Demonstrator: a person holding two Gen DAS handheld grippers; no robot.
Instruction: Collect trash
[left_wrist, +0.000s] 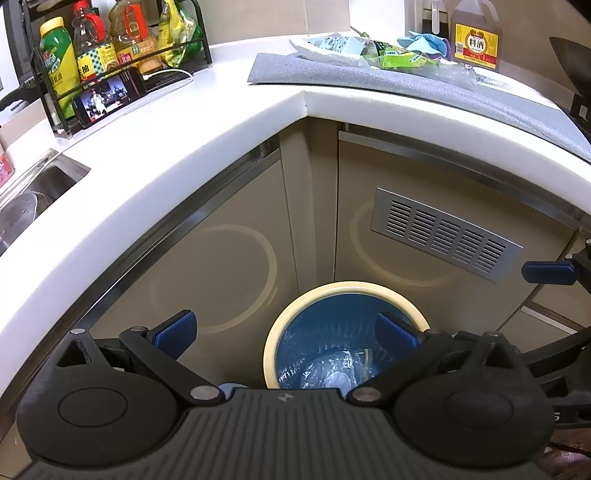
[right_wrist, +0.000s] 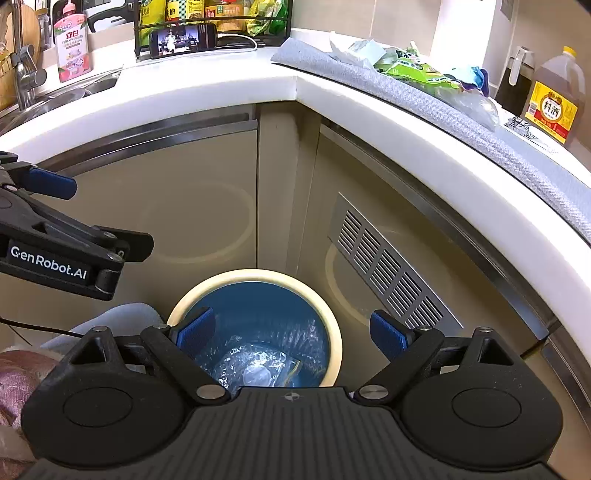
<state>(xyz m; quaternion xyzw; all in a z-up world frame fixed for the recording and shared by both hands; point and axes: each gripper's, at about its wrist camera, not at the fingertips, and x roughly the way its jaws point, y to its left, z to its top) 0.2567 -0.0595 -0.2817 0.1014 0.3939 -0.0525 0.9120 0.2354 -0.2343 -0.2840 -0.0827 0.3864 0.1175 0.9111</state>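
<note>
Trash bin (right_wrist: 334, 354): round, cream rim, blue liner, on the floor in the inner corner of the cabinets. Clear crumpled plastic (right_wrist: 255, 369) lies at its bottom. More trash, green and white wrappers (left_wrist: 369, 51), sits on the grey mat (left_wrist: 424, 88) on the counter above, near the brown bottle with a yellow label (left_wrist: 474, 37).

Left gripper (left_wrist: 286, 330): fingers spread wide, nothing between them, over the bin.
Right gripper (right_wrist: 291, 332): fingers also spread, empty, above the bin's opening.

Phone (right_wrist: 183, 40) with lit screen leans against the condiment rack (left_wrist: 110, 48); sink (right_wrist: 55, 96) at far left.
</note>
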